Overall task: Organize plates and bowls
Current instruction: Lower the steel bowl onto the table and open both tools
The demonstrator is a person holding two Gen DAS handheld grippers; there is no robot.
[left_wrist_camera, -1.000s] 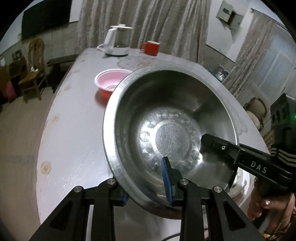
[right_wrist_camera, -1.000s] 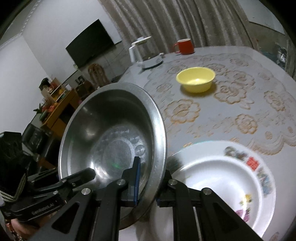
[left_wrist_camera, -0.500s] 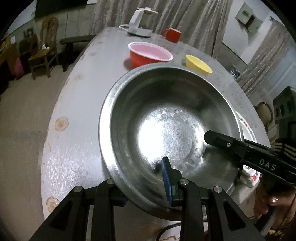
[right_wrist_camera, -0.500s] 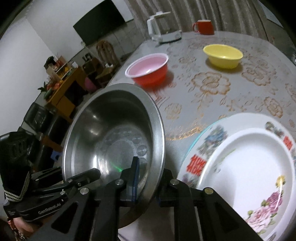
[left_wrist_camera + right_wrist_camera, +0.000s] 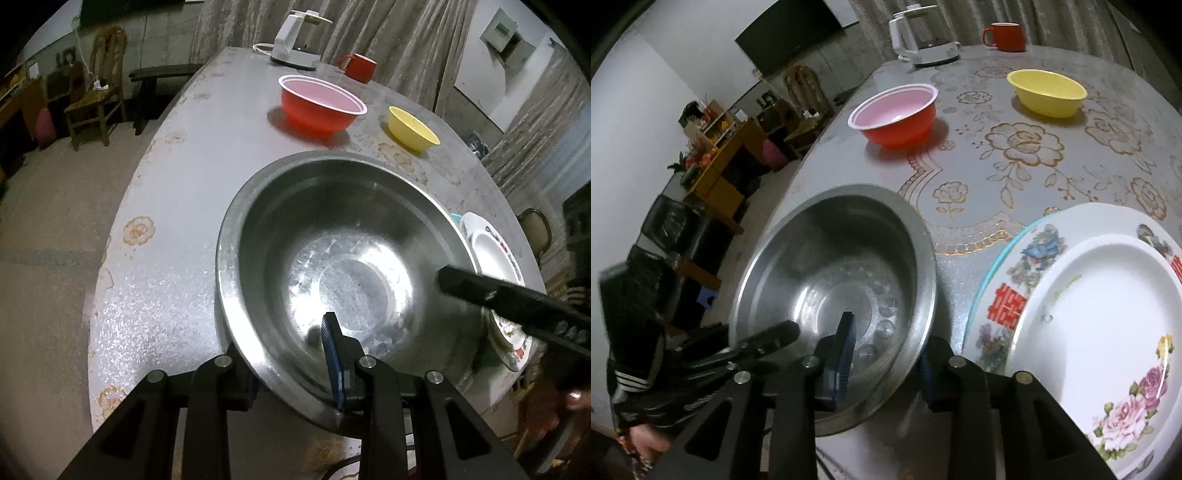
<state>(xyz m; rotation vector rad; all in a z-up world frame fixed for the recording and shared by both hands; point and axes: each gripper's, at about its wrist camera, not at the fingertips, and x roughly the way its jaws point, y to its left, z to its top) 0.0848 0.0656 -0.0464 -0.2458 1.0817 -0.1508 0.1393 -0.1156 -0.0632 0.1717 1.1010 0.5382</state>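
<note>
A large steel bowl (image 5: 347, 266) rests on the table's near edge, also in the right wrist view (image 5: 834, 280). My left gripper (image 5: 288, 365) straddles its near rim, one finger inside, one outside, jaws parted. My right gripper (image 5: 886, 354) straddles the opposite rim the same way, jaws wider than the rim. Stacked floral plates (image 5: 1089, 314) lie just right of the steel bowl. A red bowl (image 5: 897, 114) and a yellow bowl (image 5: 1047, 92) stand farther back.
A white kettle (image 5: 923, 37) and a red mug (image 5: 1006, 35) stand at the table's far edge. The table (image 5: 166, 240) has a floral cloth. Chairs and a shelf stand on the floor to the left.
The steel bowl has come down from a tilted, raised hold to rest level on the table beside the plates. Both grippers' jaws have widened around its rim.
</note>
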